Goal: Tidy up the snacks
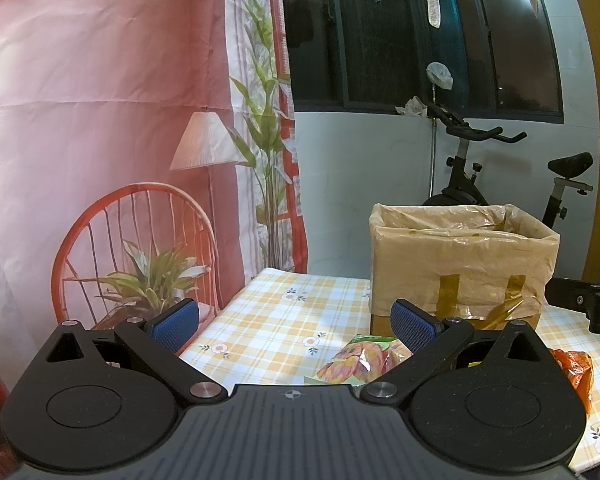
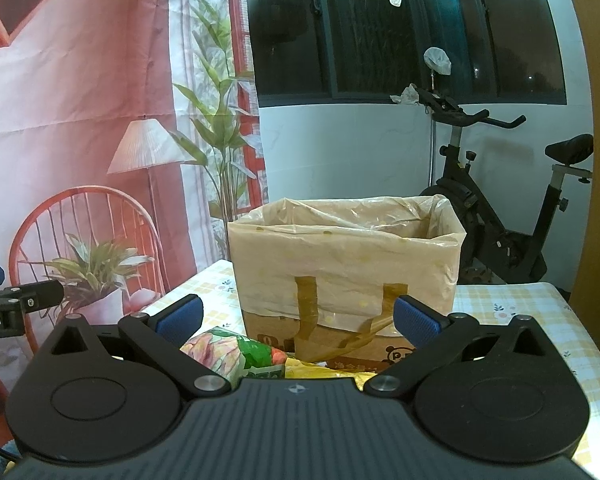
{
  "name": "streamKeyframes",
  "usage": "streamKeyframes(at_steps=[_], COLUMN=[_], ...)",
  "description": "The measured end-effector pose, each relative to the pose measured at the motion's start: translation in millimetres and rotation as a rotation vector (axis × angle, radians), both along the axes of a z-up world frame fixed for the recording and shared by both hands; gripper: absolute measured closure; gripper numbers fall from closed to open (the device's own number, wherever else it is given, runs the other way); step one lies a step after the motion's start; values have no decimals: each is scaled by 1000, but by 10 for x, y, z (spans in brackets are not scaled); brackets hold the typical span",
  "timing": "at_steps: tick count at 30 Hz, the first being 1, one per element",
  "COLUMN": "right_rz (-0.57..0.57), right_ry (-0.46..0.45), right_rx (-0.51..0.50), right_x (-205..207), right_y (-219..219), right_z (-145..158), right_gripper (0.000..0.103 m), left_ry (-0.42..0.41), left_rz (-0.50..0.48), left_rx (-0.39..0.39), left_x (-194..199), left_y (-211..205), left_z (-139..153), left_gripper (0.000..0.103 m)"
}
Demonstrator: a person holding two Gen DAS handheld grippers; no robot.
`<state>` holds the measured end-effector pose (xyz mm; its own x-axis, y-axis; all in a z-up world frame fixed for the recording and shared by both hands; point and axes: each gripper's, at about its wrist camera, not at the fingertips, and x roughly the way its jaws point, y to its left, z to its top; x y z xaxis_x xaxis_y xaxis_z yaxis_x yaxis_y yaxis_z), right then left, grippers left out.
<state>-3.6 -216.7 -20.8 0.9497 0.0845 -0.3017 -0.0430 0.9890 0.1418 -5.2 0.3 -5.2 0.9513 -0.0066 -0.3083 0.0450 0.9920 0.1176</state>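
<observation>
Up close, a snack packet point(image 1: 360, 364) printed with pale pink and orange pieces on a green and white ground lies flat on a table point(image 1: 268, 320) covered in a yellow and white checked cloth with small flowers. A second packet, an orange bag point(image 1: 576, 372) with red markings, lies further right on the same cloth, partly hidden behind the gripper body. From the right wrist view a crinkled yellow wrapper point(image 2: 320, 372) also shows just beside the green and pink packet, at the foot of the box.

Behind the packets stands a cardboard box point(image 1: 460, 272), open at the top and lined with a thin, see-through plastic bag folded over its rim and held down by strips of brown tape. Its inside cannot be made out from either view; only the crumpled liner shows.

Both tools hover above the near part of the table. The left gripper point(image 1: 296, 322) has its blue-padded fingers spread wide and grips nothing; the pink and green packet lies below and slightly right of the gap, partly tucked under the right-hand finger. The right gripper point(image 2: 298, 320) is likewise spread wide with nothing between its fingers; the same packet sits low in its gap toward the left-hand finger, and the box fills the space beyond.

Behind the table hang a printed backdrop point(image 1: 100, 120) showing a red chair, lamp and plants, and an exercise bike point(image 1: 500, 168) stands by dark windows.
</observation>
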Motion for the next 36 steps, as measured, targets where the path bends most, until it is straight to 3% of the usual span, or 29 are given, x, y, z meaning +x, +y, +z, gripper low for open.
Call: streamKeyframes(at_steps=[21, 26, 36], right_rz=[-4, -19, -33], right_ry=[4, 15, 89], right_rx=[5, 7, -12], right_x=[6, 49, 164], right_y=[3, -72, -137], right_z=[-23, -124, -464], right_gripper=[0, 0, 0], left_ry=[33, 94, 239], left_rz=[28, 30, -69], left_rx=[-22, -67, -128], left_x=[104, 252, 586], left_y=[45, 87, 9], left_z=[-46, -196, -682], left_gripper=[0, 0, 1])
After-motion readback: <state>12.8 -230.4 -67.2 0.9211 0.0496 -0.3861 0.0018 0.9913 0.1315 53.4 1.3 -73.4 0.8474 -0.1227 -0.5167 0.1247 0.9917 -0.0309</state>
